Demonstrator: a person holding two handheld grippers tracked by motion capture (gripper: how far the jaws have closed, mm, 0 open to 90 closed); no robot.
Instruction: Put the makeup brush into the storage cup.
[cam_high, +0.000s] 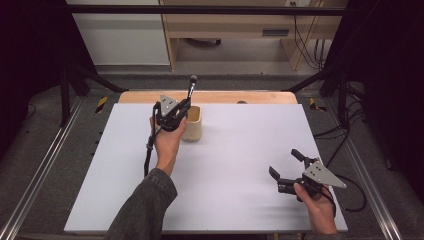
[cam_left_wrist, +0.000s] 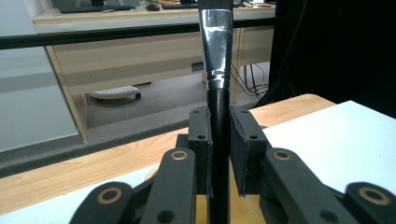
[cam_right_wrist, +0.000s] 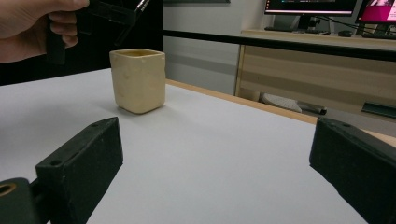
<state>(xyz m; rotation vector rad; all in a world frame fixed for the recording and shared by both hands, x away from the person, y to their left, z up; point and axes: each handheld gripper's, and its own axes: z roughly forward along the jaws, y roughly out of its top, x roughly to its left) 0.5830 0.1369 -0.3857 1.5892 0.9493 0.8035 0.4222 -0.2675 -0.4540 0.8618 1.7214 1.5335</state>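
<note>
My left gripper (cam_high: 175, 114) is shut on a brush (cam_high: 191, 89) with a black handle and a silver ferrule. The brush stands upright, bristle end up, and its lower end is hidden behind the gripper. In the left gripper view the handle (cam_left_wrist: 218, 140) is pinched between both pads, ferrule (cam_left_wrist: 217, 46) above. A cream square cup (cam_high: 194, 125) stands just right of and below this gripper, on the far left part of the white mat. My right gripper (cam_high: 285, 163) hovers low at the near right with its jaws wide apart and nothing between them. In the right gripper view (cam_right_wrist: 219, 163) it faces the cup (cam_right_wrist: 138, 80).
The white mat (cam_high: 225, 165) covers a wooden table (cam_high: 225, 97) whose far edge shows behind it. Metal rails run along both sides. A desk and cables stand beyond the table. The right gripper's cable (cam_high: 355, 195) trails off the mat's right edge.
</note>
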